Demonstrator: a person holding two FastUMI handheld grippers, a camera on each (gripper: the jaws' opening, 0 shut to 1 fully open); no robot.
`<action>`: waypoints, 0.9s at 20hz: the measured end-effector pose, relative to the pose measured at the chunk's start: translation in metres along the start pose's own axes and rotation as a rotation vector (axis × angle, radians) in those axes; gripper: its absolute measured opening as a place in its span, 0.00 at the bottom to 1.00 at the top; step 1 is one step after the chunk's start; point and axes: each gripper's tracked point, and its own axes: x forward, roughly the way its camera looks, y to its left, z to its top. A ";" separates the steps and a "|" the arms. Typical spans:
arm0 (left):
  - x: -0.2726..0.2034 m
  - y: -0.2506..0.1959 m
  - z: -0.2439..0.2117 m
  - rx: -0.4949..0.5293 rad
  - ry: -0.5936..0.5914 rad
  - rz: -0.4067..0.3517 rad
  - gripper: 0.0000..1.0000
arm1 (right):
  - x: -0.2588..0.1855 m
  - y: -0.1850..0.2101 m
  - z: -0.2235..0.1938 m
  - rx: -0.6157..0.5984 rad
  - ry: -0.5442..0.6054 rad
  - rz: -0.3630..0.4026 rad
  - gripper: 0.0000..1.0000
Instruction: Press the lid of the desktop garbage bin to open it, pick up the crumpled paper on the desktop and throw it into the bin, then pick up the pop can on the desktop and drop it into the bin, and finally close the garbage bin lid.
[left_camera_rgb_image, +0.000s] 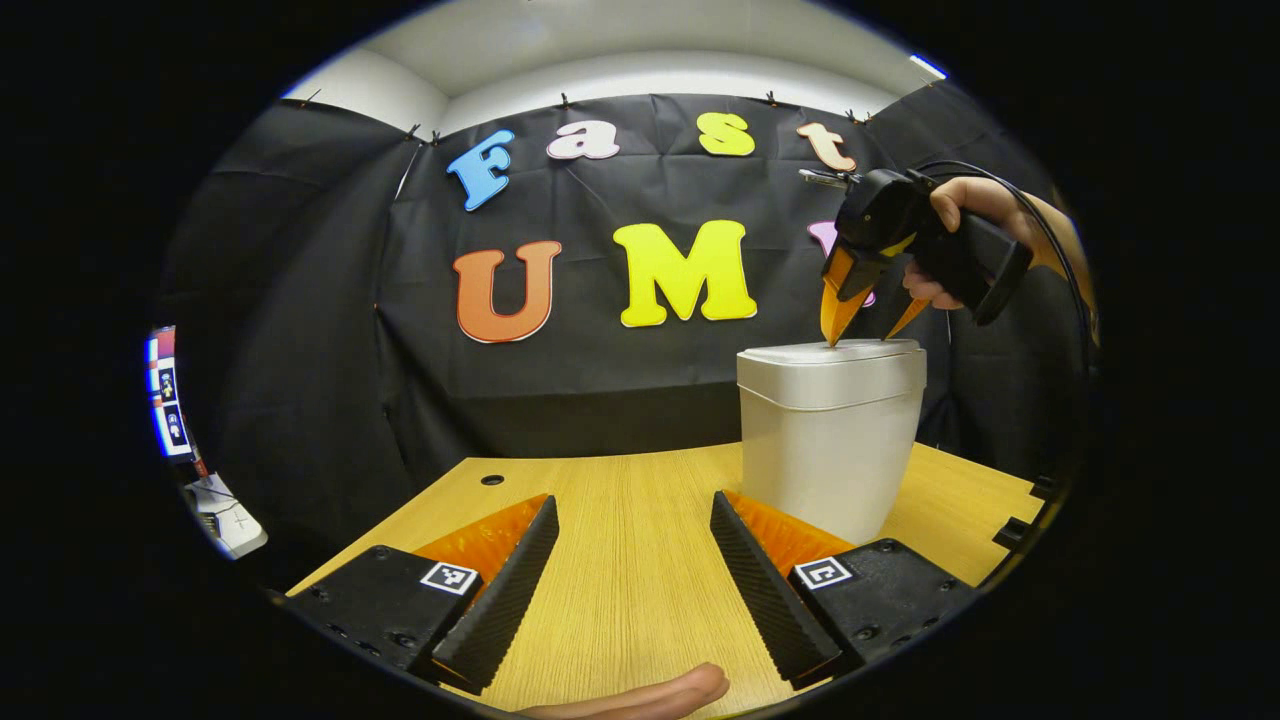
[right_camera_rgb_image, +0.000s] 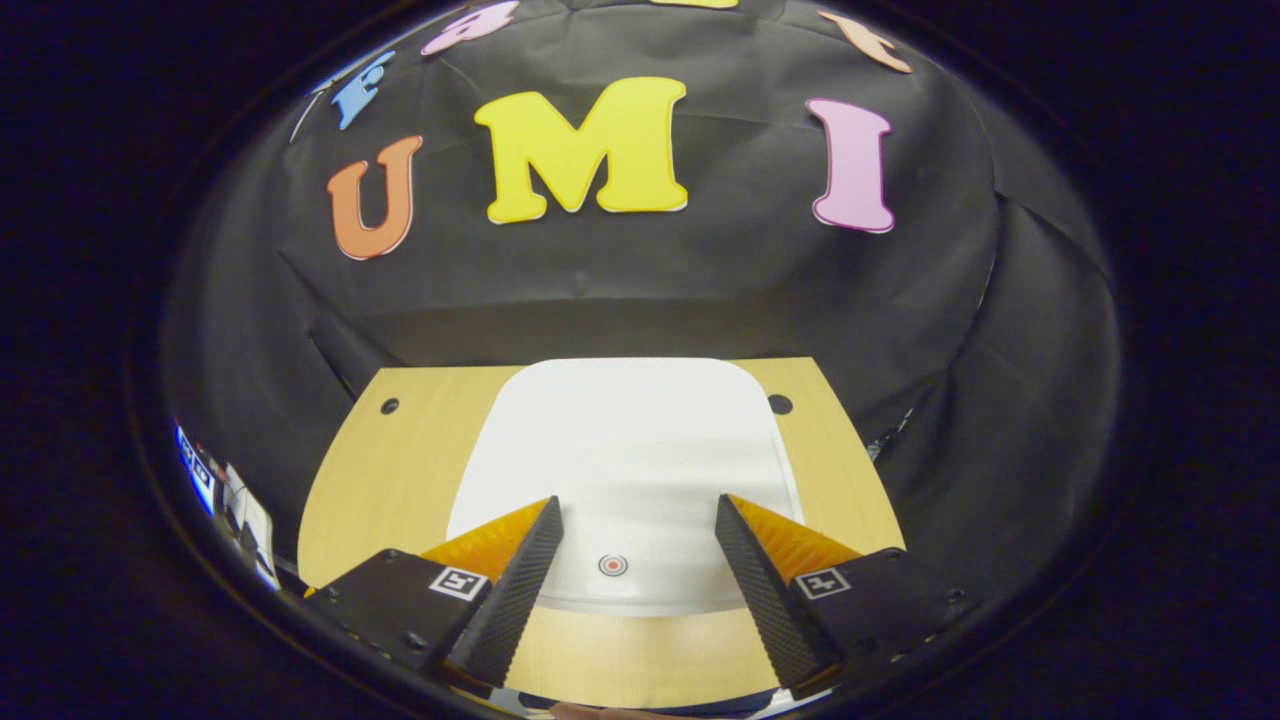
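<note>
Step in hand: pressing the lid to open the bin, judged from the lid lying flat and closed.
Bin: white plastic desktop garbage bin (left_camera_rgb_image: 828, 440) stands upright on the pale wooden desktop (left_camera_rgb_image: 620, 560), toward its far right.
Lid: flat white lid (right_camera_rgb_image: 620, 450) carries a small red ring mark (right_camera_rgb_image: 613, 565) near its front edge.
Right gripper (left_camera_rgb_image: 868, 322): fingers spread, holding nothing; tips at or just above the lid; contact cannot be told.
Left gripper (left_camera_rgb_image: 635, 575): fingers spread, empty, low over the desktop.
Technique: the push probably belongs straight down on the ring mark, then a release.
</note>
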 end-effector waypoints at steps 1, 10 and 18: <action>0.000 0.001 -0.001 0.004 0.001 0.004 0.99 | 0.000 -0.001 0.002 -0.004 -0.030 0.000 0.95; -0.003 0.001 0.000 0.022 0.003 0.015 0.95 | 0.003 -0.002 -0.011 0.014 -0.197 0.051 0.97; -0.003 -0.005 -0.002 0.030 0.008 0.004 0.98 | 0.005 -0.003 -0.007 0.000 -0.343 0.075 0.97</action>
